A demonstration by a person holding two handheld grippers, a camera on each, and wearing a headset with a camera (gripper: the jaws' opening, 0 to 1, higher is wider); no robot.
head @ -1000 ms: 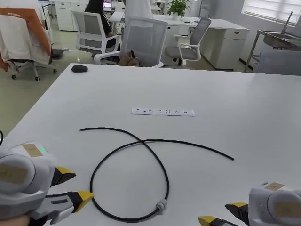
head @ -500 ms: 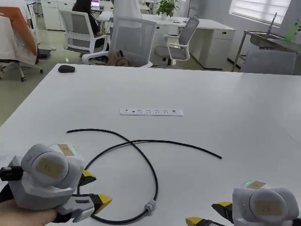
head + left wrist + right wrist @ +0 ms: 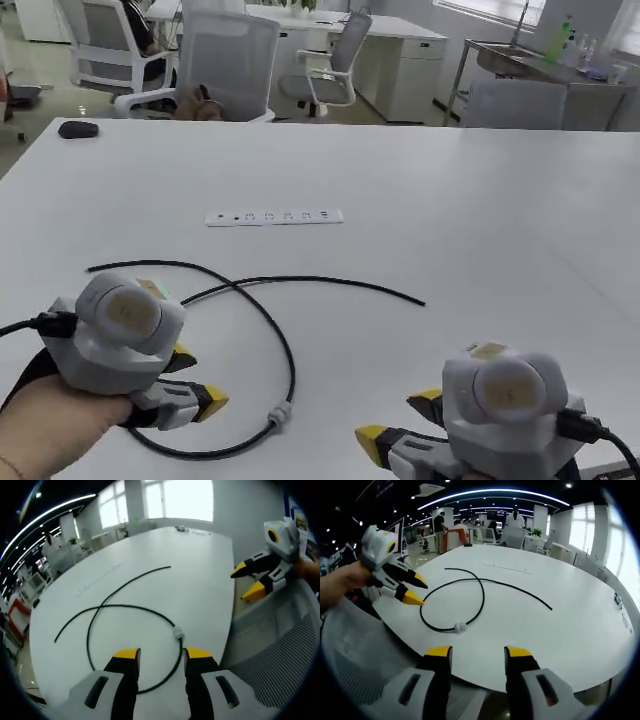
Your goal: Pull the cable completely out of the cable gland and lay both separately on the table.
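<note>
Your left gripper (image 3: 200,380) and right gripper (image 3: 392,420) have moved in on the cable (image 3: 290,355), jaws apart, nothing held. Gland (image 3: 280,412) still threaded on it, on the table (image 3: 480,250), just ahead of left. Extraction not started.

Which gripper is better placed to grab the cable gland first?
Left, likely. The left gripper is open with the cable gland just ahead of its jaws; the right gripper is open too but sits farther from it.

Left claw (image 3: 205,380) and right claw (image 3: 388,418) have moved nearer the cable (image 3: 330,281).
</note>
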